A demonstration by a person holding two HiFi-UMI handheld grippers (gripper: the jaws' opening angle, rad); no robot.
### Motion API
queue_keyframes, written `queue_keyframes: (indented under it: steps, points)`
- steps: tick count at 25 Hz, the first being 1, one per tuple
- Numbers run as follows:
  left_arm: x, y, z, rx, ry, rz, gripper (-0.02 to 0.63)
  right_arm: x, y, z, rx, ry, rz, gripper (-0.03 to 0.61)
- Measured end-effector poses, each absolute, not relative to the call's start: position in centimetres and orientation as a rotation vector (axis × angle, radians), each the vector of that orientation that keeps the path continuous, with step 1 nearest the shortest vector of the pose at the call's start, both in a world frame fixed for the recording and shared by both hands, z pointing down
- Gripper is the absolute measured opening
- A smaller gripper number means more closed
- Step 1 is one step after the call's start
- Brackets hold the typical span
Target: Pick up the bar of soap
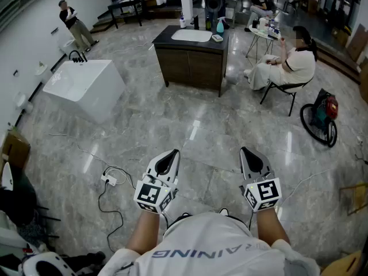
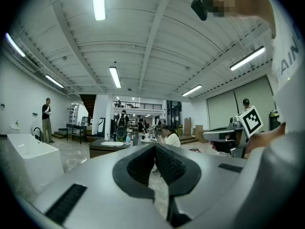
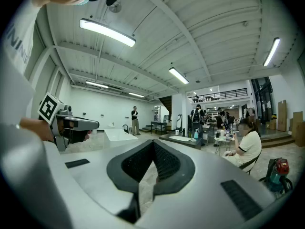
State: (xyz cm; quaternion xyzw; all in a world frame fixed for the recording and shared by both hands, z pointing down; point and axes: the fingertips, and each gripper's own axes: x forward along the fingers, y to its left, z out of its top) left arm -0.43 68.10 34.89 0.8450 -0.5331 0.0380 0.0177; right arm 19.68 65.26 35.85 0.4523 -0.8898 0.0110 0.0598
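I hold both grippers level in front of me, over a grey marble floor. The left gripper (image 1: pixel 171 153) (image 2: pixel 155 146) is shut, its tips meeting with nothing between them. The right gripper (image 1: pixel 245 150) (image 3: pixel 153 142) is shut and empty too. Far ahead stands a dark vanity cabinet (image 1: pixel 192 65) (image 2: pixel 102 149) (image 3: pixel 183 141) with a white basin (image 1: pixel 191 35). On its top sit a blue bottle (image 1: pixel 220 25) and a small white dish-like thing (image 1: pixel 217 38). From here I cannot make out a bar of soap for certain.
A white bathtub (image 1: pixel 86 85) stands at the left. A seated person (image 1: pixel 286 66) is on a chair at the right, by a small round table (image 1: pixel 263 33). A white power strip (image 1: pixel 109 180) with a black cable lies near my feet. Someone stands at far left (image 1: pixel 75 25).
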Motion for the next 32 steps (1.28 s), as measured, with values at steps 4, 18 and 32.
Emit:
queue_keyframes:
  steps: [4, 18, 32]
  points:
    - [0.0, 67.8, 34.5, 2.628, -1.656, 0.117, 0.009, 19.8, 65.1, 35.2, 1.384, -2.69, 0.05, 0.015]
    - [1.3, 67.1, 35.0, 2.585, -1.7, 0.125, 0.009, 21.9, 63.8, 35.3, 1.356, -2.76, 0.09, 0.015]
    - [7.6, 65.2, 35.8, 2.518, -1.776, 0.136, 0.008, 28.7, 61.2, 36.7, 1.264, -2.801, 0.13, 0.015]
